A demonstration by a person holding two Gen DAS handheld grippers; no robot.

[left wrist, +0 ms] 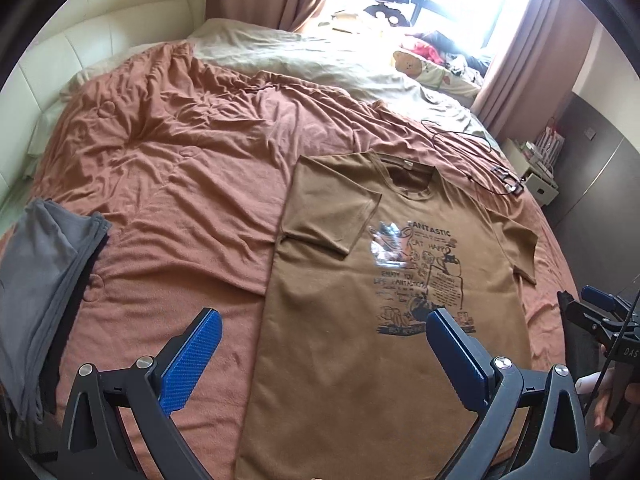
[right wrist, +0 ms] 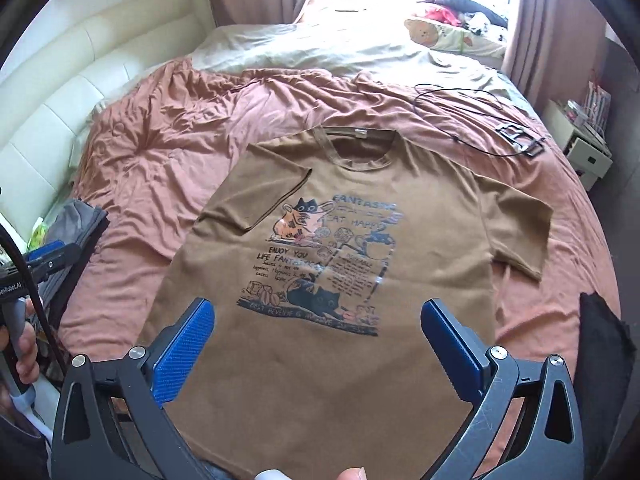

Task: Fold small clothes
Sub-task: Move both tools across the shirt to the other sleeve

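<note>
Grippers first: my left gripper [left wrist: 320, 356] hangs with its blue pads spread wide and nothing between them, over the hem-side left edge of the brown T-shirt [left wrist: 352, 344]. My right gripper [right wrist: 316, 348] is equally wide and empty, centred above the shirt's lower half. I judge both are parked clear so the next grab can be chosen.

Shirt lies print-up and flat on the rust-coloured blanket [left wrist: 168, 168], hem nearest me, collar away. Its left sleeve [right wrist: 260, 196] is folded in over the chest; the right sleeve [right wrist: 520, 236] lies spread out, so that side looks like the fold not yet made.

Left of the shirt, a grey folded pile [left wrist: 44, 280] sits at the blanket's edge, likely finished pieces. Beyond the collar: a black cable [right wrist: 460, 120], a beige sheet [right wrist: 320, 52], a bear pillow [right wrist: 428, 32], pink curtains and a bright window.
</note>
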